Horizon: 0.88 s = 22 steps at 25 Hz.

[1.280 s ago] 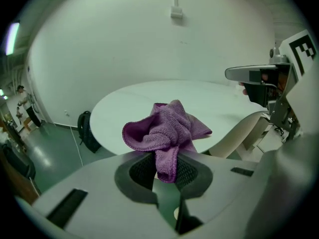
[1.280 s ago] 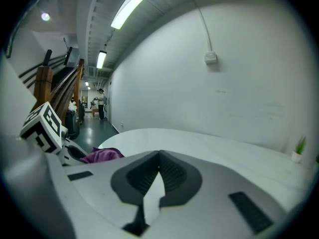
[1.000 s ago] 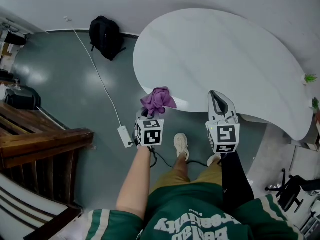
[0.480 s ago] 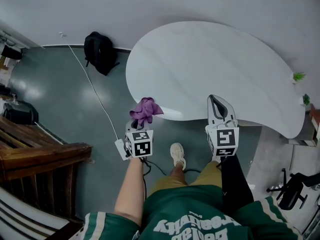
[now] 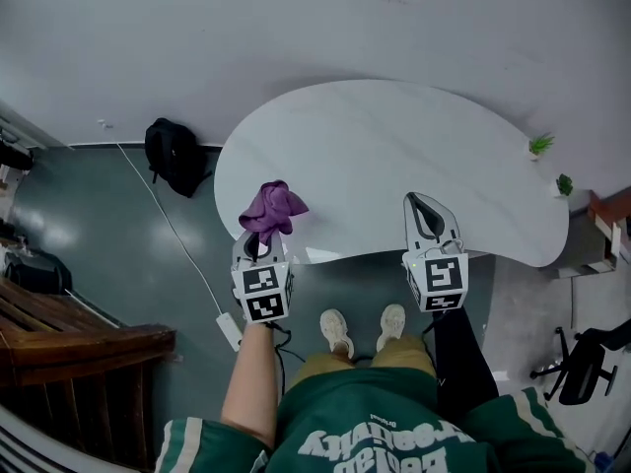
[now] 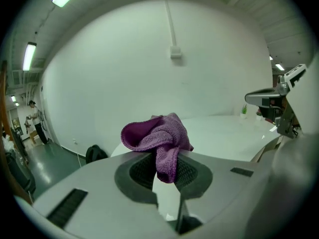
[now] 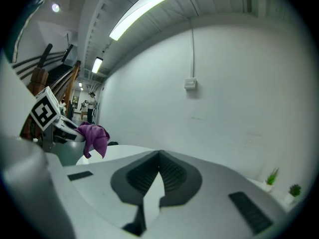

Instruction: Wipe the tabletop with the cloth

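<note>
A crumpled purple cloth (image 5: 271,208) is pinched in my left gripper (image 5: 262,238), held above the near left edge of the curved white tabletop (image 5: 385,156). In the left gripper view the cloth (image 6: 160,142) bunches over the jaw tips, with the jaws shut on its lower fold. My right gripper (image 5: 427,213) hovers over the table's near edge, jaws shut with nothing between them. From the right gripper view the cloth (image 7: 94,138) hangs at the left beside the left gripper (image 7: 62,128).
Two small green plants (image 5: 550,164) stand at the table's far right end. A black backpack (image 5: 174,156) lies on the grey floor left of the table, with a white cable and power strip (image 5: 230,331). Wooden stairs (image 5: 69,343) sit at left, an office chair (image 5: 587,368) at right.
The view has swung so the table sits lower and more centred. My left gripper with the cloth has moved left and slightly up over the table edge. The person's second foot has come into view.
</note>
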Each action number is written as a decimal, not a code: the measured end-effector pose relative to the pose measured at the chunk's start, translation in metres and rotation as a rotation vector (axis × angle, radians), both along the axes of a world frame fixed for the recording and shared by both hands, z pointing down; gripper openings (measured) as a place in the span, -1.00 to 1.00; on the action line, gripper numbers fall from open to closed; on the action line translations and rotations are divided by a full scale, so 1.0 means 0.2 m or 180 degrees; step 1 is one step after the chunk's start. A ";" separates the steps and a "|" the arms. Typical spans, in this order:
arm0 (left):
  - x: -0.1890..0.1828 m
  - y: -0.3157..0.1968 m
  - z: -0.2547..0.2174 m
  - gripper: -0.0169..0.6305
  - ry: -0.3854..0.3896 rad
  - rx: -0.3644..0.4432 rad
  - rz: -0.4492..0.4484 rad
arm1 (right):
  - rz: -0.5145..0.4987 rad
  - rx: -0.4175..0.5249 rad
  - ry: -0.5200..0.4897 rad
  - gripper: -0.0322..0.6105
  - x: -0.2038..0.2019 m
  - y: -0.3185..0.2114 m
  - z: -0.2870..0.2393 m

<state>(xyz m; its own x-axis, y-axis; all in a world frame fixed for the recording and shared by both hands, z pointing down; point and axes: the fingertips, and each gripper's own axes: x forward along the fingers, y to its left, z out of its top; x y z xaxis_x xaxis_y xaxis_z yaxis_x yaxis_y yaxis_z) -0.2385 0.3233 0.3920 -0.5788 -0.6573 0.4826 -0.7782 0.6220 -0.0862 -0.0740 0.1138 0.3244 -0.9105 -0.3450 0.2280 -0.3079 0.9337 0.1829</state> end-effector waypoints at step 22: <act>0.71 -0.82 -0.83 -0.80 -0.0754 0.0874 0.0326 | -0.0276 0.0171 -0.0361 -0.89 0.57 -0.53 -0.34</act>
<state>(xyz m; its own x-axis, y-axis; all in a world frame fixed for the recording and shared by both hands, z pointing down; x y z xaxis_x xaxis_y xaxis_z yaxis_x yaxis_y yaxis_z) -0.0964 0.1600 0.2261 -0.5780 -0.8038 0.1408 -0.8160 0.5671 -0.1122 0.0408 0.0078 0.2554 -0.9562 -0.2730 0.1053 -0.2482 0.9474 0.2021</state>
